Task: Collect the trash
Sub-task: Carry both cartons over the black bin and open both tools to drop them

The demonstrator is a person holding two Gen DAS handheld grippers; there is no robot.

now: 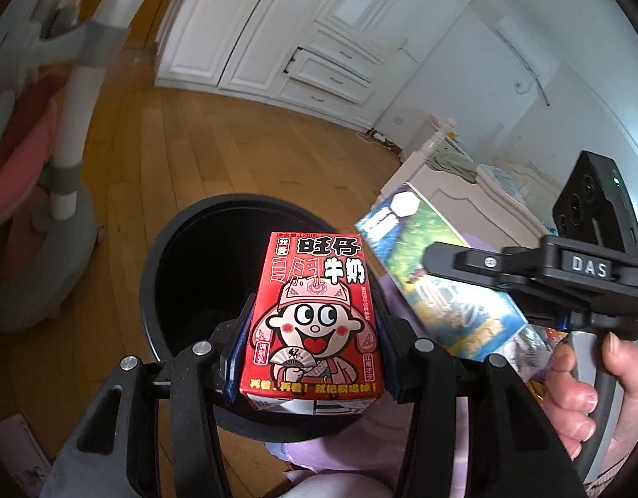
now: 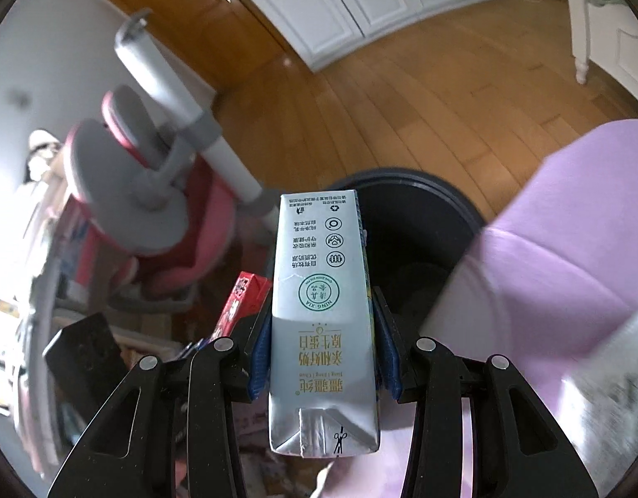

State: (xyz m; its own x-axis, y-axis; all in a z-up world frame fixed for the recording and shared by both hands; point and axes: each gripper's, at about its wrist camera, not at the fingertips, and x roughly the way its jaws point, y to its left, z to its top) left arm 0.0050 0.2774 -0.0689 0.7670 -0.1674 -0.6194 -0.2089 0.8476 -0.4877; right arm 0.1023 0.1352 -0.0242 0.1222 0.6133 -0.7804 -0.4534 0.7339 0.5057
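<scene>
— Red carton [image 1: 312, 319]: where?
— Clamped between left gripper [image 1: 312, 332] pads, upright, held over black bin [image 1: 169, 257] on wood floor [image 1: 236, 145].
— And right gripper [image 2: 323, 348]?
— Closed on pale carton [image 2: 323, 323], print upside down, bin rim [image 2: 464, 203] just beyond. Seen from left as blue-green box [image 1: 439, 274], tilted, beside red one.
— Nearby?
— Pink chair [image 2: 153, 191] left, purple cloth [image 2: 568, 249] right.
</scene>
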